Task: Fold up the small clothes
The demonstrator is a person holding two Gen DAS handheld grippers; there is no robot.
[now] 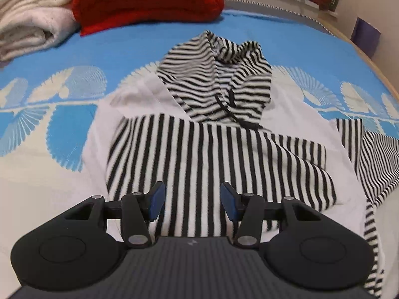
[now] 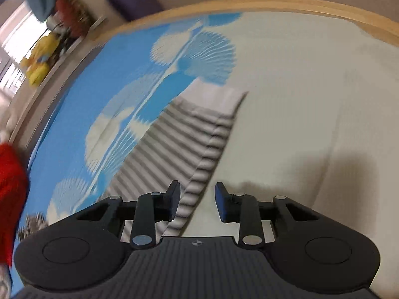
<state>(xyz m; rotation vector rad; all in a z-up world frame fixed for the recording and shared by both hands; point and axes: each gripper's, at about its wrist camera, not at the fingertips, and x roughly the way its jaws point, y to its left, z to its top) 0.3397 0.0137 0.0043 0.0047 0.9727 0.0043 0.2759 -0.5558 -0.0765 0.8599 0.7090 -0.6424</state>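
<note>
A small black-and-white striped hoodie (image 1: 214,134) with white sleeves lies on the blue and cream bed cover (image 1: 74,49), hood (image 1: 224,74) at the far end. One striped part is folded across its body. My left gripper (image 1: 192,199) is open and empty just above the hoodie's near striped part. In the right wrist view a striped part of the hoodie (image 2: 179,144) is blurred by motion. My right gripper (image 2: 197,199) is open and empty above that part's edge.
A folded red garment (image 1: 147,0) and a folded cream blanket (image 1: 32,17) lie at the far left of the bed. The wooden bed edge (image 2: 274,2) runs along the far side. Yellow soft toys (image 2: 40,62) sit on a ledge beyond.
</note>
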